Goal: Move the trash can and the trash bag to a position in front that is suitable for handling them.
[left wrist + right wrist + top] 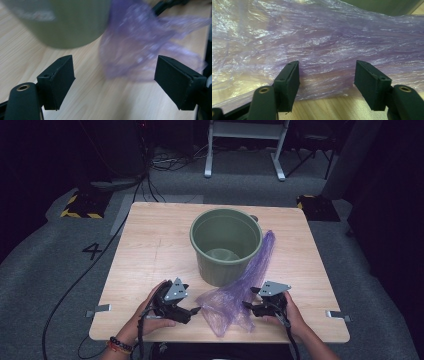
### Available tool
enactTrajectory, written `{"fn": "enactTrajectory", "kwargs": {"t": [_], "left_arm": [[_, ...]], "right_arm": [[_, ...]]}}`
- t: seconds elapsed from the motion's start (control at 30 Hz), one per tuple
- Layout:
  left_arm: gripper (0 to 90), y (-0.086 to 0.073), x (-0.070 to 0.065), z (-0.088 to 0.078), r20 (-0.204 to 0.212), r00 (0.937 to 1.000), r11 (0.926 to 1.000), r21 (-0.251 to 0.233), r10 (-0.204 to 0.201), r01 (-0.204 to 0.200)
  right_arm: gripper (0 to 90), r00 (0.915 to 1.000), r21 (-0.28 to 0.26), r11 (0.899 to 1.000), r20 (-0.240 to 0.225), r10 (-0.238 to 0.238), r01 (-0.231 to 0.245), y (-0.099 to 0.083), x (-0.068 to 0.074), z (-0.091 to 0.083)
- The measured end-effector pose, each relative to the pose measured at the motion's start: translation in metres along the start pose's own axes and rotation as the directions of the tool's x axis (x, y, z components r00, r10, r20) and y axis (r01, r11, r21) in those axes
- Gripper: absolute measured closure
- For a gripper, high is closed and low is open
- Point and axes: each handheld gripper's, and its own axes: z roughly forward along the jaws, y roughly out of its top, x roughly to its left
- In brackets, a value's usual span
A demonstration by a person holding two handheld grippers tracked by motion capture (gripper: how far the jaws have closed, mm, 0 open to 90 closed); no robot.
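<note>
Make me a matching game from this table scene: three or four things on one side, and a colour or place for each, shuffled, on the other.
Things:
1. bucket
2. plastic bag
3. left gripper
4. table

Descriptions:
A. thin, crinkled and purple, lying from the near edge up along the bucket's side
B. light wood grain, bearing everything else
C. green and round, standing upright
D. black jaws apart, just beside the bag's near end, nothing between them

Right pairs: 1-C, 2-A, 3-D, 4-B
</note>
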Motion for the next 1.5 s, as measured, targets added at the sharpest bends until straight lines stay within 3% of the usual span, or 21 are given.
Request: {"fn": "enactTrajectory", "kwargs": {"t": [0.1, 0.17, 0.27, 0.37, 0.4, 0.47, 0.5, 0.53, 0.6, 0.67, 0.8, 0.97, 1.03, 1.2, 1.37, 1.5], "left_arm": [[16.0, 0.008, -0.008, 0.009, 0.059, 0.9982, 0.9996, -0.029, 0.008, -0.006], [17.0, 0.012, -0.015, 0.016, 0.085, 0.9956, 0.9986, -0.04, 0.039, -0.036], [21.2, 0.014, -0.021, 0.032, 0.106, 0.9918, 0.9975, -0.012, 0.071, -0.07], [32.2, 0.01, -0.022, 0.046, 0.126, 0.9899, 0.9972, 0.026, 0.067, -0.07], [32.2, 0.008, -0.022, 0.049, 0.118, 0.9907, 0.9965, 0.041, 0.068, -0.073], [38.9, 0.003, -0.019, 0.056, 0.11, 0.9923, 0.9951, 0.075, 0.056, -0.065], [48.0, 0.001, -0.018, 0.058, 0.104, 0.9934, 0.9945, 0.087, 0.05, -0.059], [48.0, -0.001, -0.016, 0.059, 0.101, 0.9938, 0.9932, 0.101, 0.047, -0.057], [58.6, -0.005, -0.014, 0.06, 0.123, 0.9916, 0.9933, 0.103, 0.04, -0.053], [63.3, -0.006, -0.013, 0.06, 0.119, 0.9914, 0.9909, 0.115, 0.056, -0.069], [68.7, -0.01, -0.013, 0.056, 0.132, 0.9879, 0.9868, 0.128, 0.081, -0.098], [69.5, -0.015, -0.008, 0.048, 0.126, 0.9847, 0.9816, 0.133, 0.121, -0.137], [68.9, -0.019, -0.001, 0.045, 0.146, 0.9836, 0.9838, 0.128, 0.106, -0.125], [66.1, -0.027, 0.012, 0.037, 0.137, 0.9881, 0.989, 0.12, 0.07, -0.087], [65.2, -0.035, 0.021, 0.03, 0.12, 0.9917, 0.9927, 0.106, 0.045, -0.058], [64.4, -0.04, 0.024, 0.028, 0.128, 0.9912, 0.996, 0.078, 0.033, -0.043]], "right_arm": [[37.6, 1.0, -0.001, 1.0, -0.001, 0.0, 0.0, 0.0, 0.0, 0.0], [37.2, 1.0, -0.002, 1.0, 0.003, -0.001, 0.001, 0.0, 0.0, 0.0], [36.7, 1.0, -0.003, 1.0, 0.005, 0.0, 0.0, 0.0, 0.0, 0.0], [35.5, 0.9999, -0.004, 1.0, 0.012, 0.001, -0.001, 0.0, 0.001, 0.0], [35.5, 0.9999, -0.004, 1.0, 0.012, 0.001, -0.001, 0.0, 0.001, 0.0], [34.7, 0.9999, -0.006, 1.0, 0.015, -0.001, 0.001, -0.001, 0.001, 0.0], [34.3, 0.9999, -0.005, 1.0, 0.009, -0.007, 0.007, -0.001, 0.001, 0.0], [34.3, 0.9999, -0.005, 1.0, 0.009, -0.007, 0.007, -0.001, 0.001, 0.0], [34.1, 0.9999, -0.015, 1.0, -0.003, -0.01, 0.01, -0.002, 0.002, -0.002], [33.8, 0.9999, -0.022, 1.0, -0.008, -0.012, 0.012, -0.002, 0.001, -0.005], [34.2, 1.0, -0.05, 0.999, 0.009, 0.001, -0.001, -0.004, -0.003, -0.013], [35.0, 0.9973, -0.094, 0.994, 0.03, 0.067, -0.064, -0.009, -0.019, -0.031], [35.2, 0.995, -0.102, 0.992, 0.058, 0.081, -0.075, -0.012, -0.026, -0.037], [33.1, 0.9807, -0.135, 0.982, 0.124, 0.151, -0.134, -0.015, -0.045, -0.049], [32.1, 0.9569, -0.19, 0.964, 0.186, 0.223, -0.187, -0.01, -0.066, -0.053], [28.3, 0.9344, -0.204, 0.943, 0.192, 0.3, -0.261, -0.006, -0.083, -0.046]]}}
